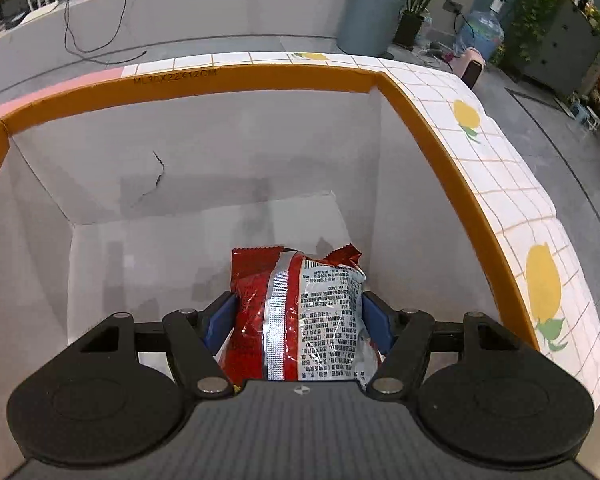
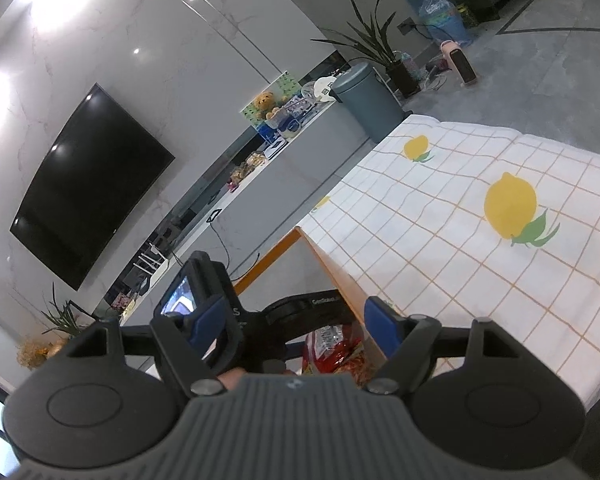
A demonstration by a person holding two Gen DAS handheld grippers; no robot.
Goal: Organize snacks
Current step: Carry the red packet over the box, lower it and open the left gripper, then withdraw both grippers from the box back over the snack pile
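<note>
A red snack bag (image 1: 260, 280) with a silver seam and a white printed back sits between the blue pads (image 1: 220, 322) of my left gripper (image 1: 298, 316), which is shut on it. The bag hangs low inside a white cardboard box with an orange rim (image 1: 220, 80), close to the box's right wall. My right gripper (image 2: 296, 320) hovers open above the box's rim (image 2: 268, 264) with nothing held. Past its fingers I see the left tool's black body (image 2: 300, 306) and the red bag (image 2: 332, 354) below it.
The box stands on a table under a white checked cloth with lemon prints (image 2: 460, 240). Beyond it are a grey bin (image 1: 370, 16), a potted plant (image 2: 380, 48), a water bottle (image 2: 444, 20), a long white counter with cables (image 1: 100, 16) and a wall television (image 2: 88, 184).
</note>
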